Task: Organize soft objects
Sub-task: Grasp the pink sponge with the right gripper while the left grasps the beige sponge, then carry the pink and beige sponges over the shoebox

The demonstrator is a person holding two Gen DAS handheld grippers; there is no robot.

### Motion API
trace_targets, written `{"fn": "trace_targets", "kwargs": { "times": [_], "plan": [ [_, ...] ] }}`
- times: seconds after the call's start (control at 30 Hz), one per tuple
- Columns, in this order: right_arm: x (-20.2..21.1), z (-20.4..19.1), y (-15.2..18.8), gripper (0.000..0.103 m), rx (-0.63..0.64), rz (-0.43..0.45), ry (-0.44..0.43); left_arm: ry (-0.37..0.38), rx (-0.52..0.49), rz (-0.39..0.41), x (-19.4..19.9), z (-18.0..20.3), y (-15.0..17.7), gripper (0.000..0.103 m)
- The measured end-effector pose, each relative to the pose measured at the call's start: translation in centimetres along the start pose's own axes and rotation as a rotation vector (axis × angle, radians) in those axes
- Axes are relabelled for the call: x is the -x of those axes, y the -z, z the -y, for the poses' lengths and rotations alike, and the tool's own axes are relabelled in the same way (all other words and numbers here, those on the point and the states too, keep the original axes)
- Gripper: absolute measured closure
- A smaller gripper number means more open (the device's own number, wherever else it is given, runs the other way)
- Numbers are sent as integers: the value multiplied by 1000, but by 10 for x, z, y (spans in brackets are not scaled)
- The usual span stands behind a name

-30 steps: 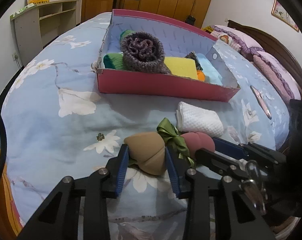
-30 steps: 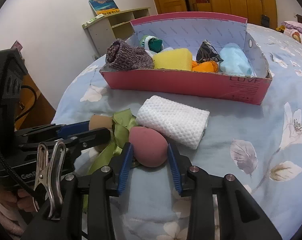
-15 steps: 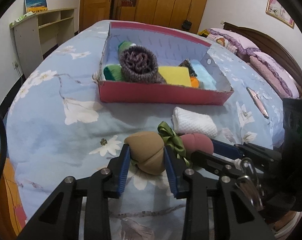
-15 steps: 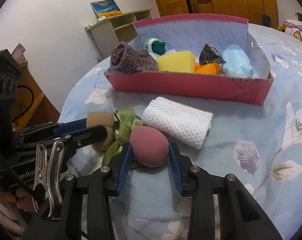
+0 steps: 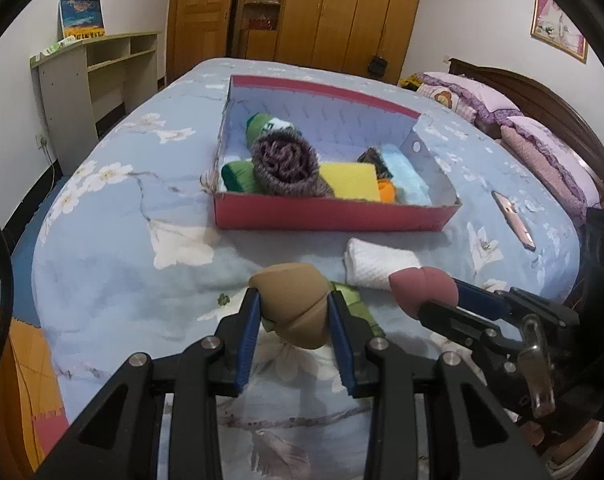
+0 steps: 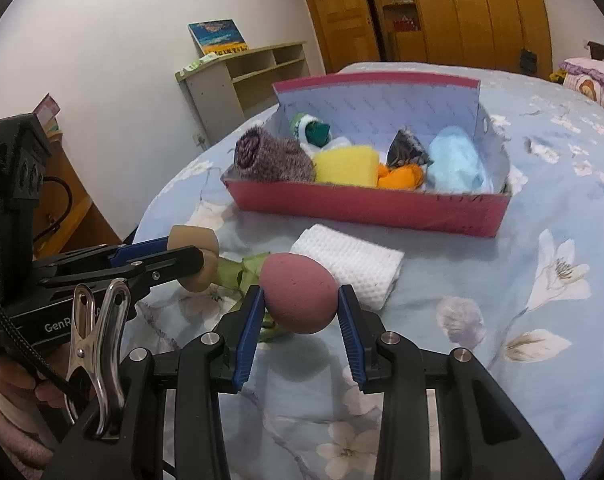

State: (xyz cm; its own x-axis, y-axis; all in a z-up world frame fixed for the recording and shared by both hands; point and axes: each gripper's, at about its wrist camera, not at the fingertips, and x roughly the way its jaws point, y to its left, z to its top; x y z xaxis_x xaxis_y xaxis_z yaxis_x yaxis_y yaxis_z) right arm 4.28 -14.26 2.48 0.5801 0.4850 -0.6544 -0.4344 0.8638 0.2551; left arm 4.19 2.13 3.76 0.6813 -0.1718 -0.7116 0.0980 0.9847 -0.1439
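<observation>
On the blue floral bedspread (image 5: 113, 248), in front of the pink cardboard box (image 5: 326, 216), I have both grippers side by side, each holding a makeup sponge. My left gripper (image 5: 293, 312) is clamped on the tan sponge (image 5: 291, 304), its blue pads pressing either flank, and the sponge looks raised clear of the cover. My right gripper (image 6: 299, 306) grips the pink sponge (image 6: 299, 296) the same way, pads tight against both sides. Between the two sponges a green ribbon (image 6: 241, 272) lies crumpled on the bedspread, just under my left gripper's fingers in the left wrist view. A folded white waffle-weave cloth (image 6: 350, 262) sits just beyond the pink sponge, between it and the box. Inside the box I can see a rolled purple knit piece (image 5: 285, 166) at the near left, green rolled socks (image 5: 261, 126) behind it, a yellow sponge (image 5: 350, 180), something orange (image 6: 400, 178), a dark patterned item (image 6: 406, 146) and a light blue cloth (image 6: 456, 164) at the right end. A pink phone (image 5: 514, 220) lies on the bedspread to the right of the box.
</observation>
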Motion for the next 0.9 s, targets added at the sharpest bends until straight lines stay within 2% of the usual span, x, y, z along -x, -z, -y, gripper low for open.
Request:
{"fn": "trace_targets", "kwargs": {
  "times": [0.4,0.9],
  "plan": [
    [19,17,-19,65,6,62,50,3,-45,47,-2,19,-34,68],
    [16,36,-43,65,6,94,79,15,-53,69,-20,31,-72,67]
  ]
}}
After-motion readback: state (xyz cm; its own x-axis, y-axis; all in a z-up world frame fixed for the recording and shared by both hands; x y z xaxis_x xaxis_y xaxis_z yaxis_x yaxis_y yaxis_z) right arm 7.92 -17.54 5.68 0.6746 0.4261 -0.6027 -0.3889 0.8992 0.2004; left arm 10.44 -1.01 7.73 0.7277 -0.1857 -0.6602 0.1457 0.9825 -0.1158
